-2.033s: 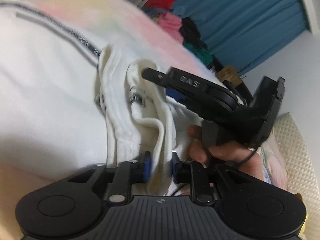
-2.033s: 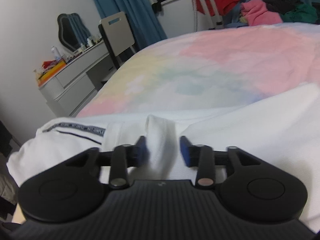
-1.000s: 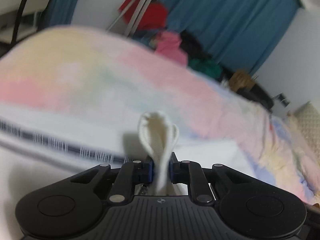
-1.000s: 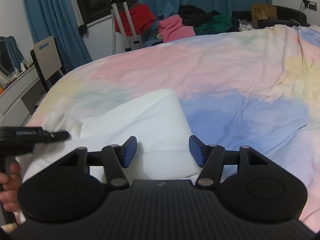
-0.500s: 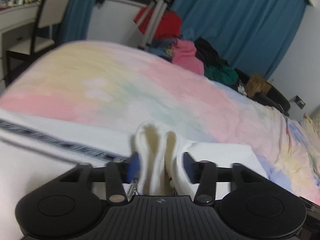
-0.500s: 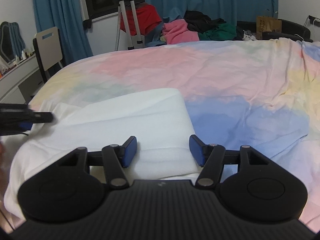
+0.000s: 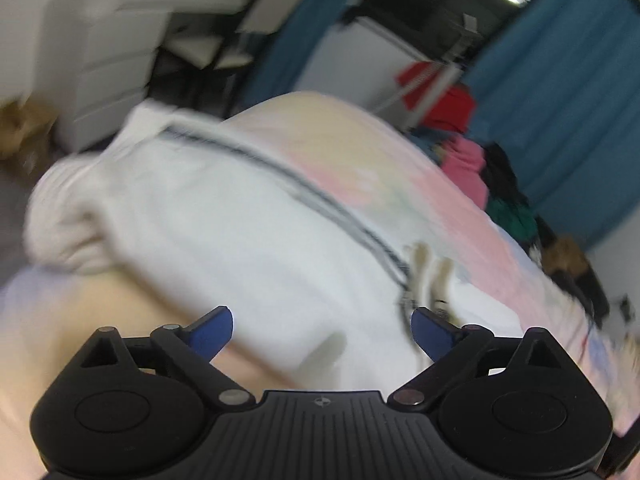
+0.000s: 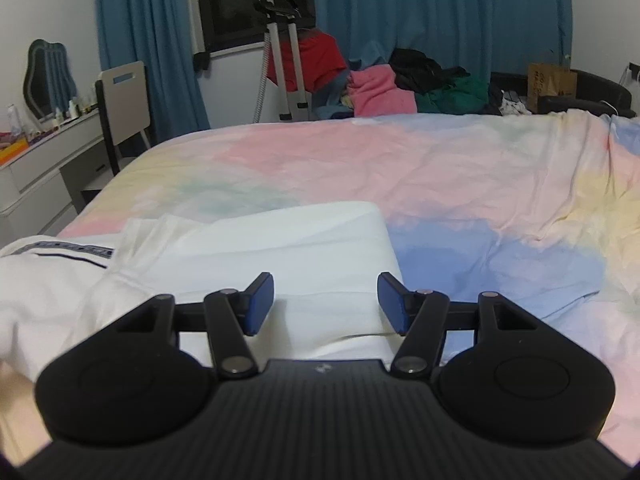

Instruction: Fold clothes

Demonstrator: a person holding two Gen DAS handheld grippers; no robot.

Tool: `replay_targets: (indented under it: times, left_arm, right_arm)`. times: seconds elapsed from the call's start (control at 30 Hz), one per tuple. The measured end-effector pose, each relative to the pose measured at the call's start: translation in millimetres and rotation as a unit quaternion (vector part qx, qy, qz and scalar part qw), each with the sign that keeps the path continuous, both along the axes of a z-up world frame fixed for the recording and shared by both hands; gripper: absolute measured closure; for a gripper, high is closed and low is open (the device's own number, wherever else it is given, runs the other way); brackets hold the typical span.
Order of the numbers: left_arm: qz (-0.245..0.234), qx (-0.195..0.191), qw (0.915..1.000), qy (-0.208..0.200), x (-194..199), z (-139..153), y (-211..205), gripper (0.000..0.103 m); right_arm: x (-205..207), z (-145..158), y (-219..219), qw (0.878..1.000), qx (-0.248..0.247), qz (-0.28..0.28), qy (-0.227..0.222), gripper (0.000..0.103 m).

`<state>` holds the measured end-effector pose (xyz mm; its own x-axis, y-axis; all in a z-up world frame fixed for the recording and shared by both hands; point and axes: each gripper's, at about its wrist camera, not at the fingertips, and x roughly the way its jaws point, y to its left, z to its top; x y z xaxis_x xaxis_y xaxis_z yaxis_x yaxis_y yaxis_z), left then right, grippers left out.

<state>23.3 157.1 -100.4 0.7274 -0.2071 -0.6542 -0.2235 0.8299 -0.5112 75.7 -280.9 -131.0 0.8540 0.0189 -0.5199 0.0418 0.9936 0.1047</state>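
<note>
The white knitted garment with a dark woven stripe band [image 8: 168,264] is lying on the near left part of the bed with the pastel tie-dye sheet [image 8: 460,184], partly folded: in the right wrist view one thick folded panel is resting flat with a rounded far edge, and the striped part is spreading to the left toward the edge of the bed. The left tool [image 7: 322,330] is hovering over the garment [image 7: 240,240] with its blue pads wide apart and nothing between them; the right tool [image 8: 326,300] is also standing open and empty, just above the near edge of the folded panel. The cloth is looking soft, thick and rather light, so I judge it is going to bend and sag wherever it is not supported, and it is not fragile or slippery. A good place to take hold seems to be a doubled edge or a corner of the panel, or the firmer ribbed hem at the near left in the left wrist view, because one thin layer could slip out of the pads and let the fold open. The stripe band is carrying some small pattern or letters, but they are too small and blurred to read. A brown paper bag [image 8: 552,80] far right behind the bed is showing dark print, also not readable. The left wrist view is strongly blurred, so fine details there are staying uncertain.
</note>
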Motion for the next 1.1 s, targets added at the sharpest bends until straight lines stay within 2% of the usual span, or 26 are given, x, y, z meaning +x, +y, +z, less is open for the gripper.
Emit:
replay_targets:
  times: [0.17, 0.3, 0.4, 0.47, 0.5, 0.57, 0.67, 0.73, 0.83, 1.0, 1.1]
  left_arm:
    - [0.064, -0.088, 0.9935, 0.031, 9, -25, 43, 0.006]
    - [0.113, -0.159, 0.9803, 0.029, 29, -45, 66, 0.011]
    - [0.153, -0.172, 0.9728, 0.027, 42, -56, 84, 0.02]
    - [0.177, -0.177, 0.9678, 0.03, 49, -65, 95, 0.03]
    - [0.188, -0.179, 0.9651, 0.031, 53, -69, 101, 0.039]
    - [0.196, -0.186, 0.9624, 0.027, 59, -75, 108, 0.041]
    - [0.207, -0.17, 0.9634, 0.017, 65, -76, 116, 0.053]
    - [0.212, -0.149, 0.9658, 0.002, 64, -76, 115, 0.07]
    - [0.217, -0.126, 0.9679, -0.018, 61, -69, 112, 0.081]
    - [0.21, -0.072, 0.9739, -0.047, 50, -47, 102, 0.088]
    - [0.198, -0.017, 0.9771, -0.075, 46, -28, 87, 0.089]
  right_arm:
    - [2, 1, 7, 1.0, -0.004, 0.008, 0.002, 0.043]
    - [4, -2, 9, 1.0, -0.005, 0.01, 0.008, 0.043]
    - [5, -4, 10, 1.0, -0.002, 0.012, 0.01, 0.043]
    - [5, -4, 12, 1.0, -0.001, 0.014, 0.01, 0.043]
    - [6, -4, 14, 1.0, 0.0, 0.016, 0.01, 0.043]
    - [6, -3, 16, 1.0, 0.003, 0.022, 0.011, 0.043]
    - [7, -4, 19, 0.999, 0.005, 0.031, 0.01, 0.043]
    - [7, -5, 21, 0.999, 0.004, 0.037, 0.008, 0.043]
    - [9, -6, 24, 0.999, 0.004, 0.046, 0.008, 0.043]
    - [25, -31, 34, 0.996, -0.01, 0.063, 0.062, 0.043]
    - [27, -35, 36, 0.996, -0.009, 0.063, 0.068, 0.042]
